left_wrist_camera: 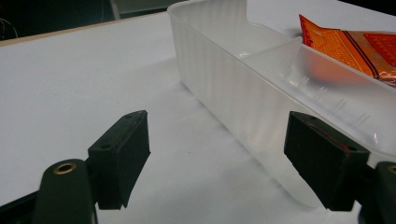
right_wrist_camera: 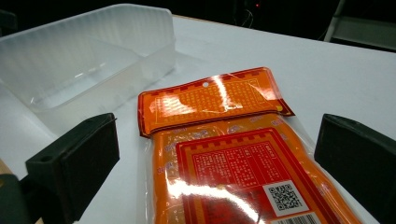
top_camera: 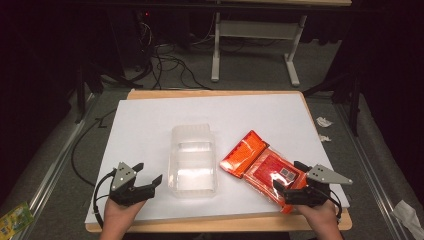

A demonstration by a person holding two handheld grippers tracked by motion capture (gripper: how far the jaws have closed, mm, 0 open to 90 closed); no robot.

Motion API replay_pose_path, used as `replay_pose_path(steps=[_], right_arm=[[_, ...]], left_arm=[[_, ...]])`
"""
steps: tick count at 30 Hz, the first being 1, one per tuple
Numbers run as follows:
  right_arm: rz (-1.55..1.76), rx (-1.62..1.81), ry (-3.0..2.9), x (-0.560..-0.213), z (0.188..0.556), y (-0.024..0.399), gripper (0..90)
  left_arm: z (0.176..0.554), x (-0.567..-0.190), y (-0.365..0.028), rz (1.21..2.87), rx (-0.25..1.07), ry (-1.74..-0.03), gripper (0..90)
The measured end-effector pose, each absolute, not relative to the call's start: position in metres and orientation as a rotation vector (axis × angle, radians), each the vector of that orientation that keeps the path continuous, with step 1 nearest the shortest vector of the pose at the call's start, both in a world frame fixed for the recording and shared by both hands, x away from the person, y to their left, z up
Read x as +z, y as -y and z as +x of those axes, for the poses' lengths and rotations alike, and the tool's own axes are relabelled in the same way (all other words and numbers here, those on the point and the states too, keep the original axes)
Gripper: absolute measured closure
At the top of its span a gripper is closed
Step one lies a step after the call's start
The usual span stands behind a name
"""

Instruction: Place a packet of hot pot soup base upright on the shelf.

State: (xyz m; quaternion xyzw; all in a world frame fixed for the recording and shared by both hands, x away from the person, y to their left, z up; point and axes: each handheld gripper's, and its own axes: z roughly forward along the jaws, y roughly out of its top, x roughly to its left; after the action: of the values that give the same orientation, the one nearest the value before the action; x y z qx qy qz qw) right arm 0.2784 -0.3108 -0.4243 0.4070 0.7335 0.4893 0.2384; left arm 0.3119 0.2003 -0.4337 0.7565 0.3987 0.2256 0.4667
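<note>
A clear plastic tray with a divider stands in the middle of the white table sheet. An orange and red sealed food packet lies flat to its right. My left gripper rests low at the tray's left, jaws wide and empty; in the left gripper view the tray wall runs past the right jaw. My right gripper hovers over the packet's near end with its jaws spread to either side of the packet, pads clear of it.
The white sheet covers a wooden tabletop whose edge shows at the front. Cables and a table frame lie on the dark floor behind. Crumpled paper bits lie on the floor at right, a green wrapper at left.
</note>
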Motion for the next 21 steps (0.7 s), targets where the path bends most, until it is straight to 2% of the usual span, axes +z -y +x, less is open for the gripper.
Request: replay_pose_path(steps=[14,19,21], right_arm=[[1.151,1.337,-1.986,-0.424,0.279,0.32,0.3],[1.198,1.322,-1.949,-0.426,0.281,0.335,4.3],[1.22,1.306,-1.937,-0.429,0.282,0.343,8.7]], left_arm=[[0.311,-0.432,-0.203,1.891,0.542,-0.971,12.4],[0.304,-0.435,-0.213,1.911,0.546,-0.968,14.3],[0.303,-0.436,-0.217,1.904,0.533,-0.98,15.6]])
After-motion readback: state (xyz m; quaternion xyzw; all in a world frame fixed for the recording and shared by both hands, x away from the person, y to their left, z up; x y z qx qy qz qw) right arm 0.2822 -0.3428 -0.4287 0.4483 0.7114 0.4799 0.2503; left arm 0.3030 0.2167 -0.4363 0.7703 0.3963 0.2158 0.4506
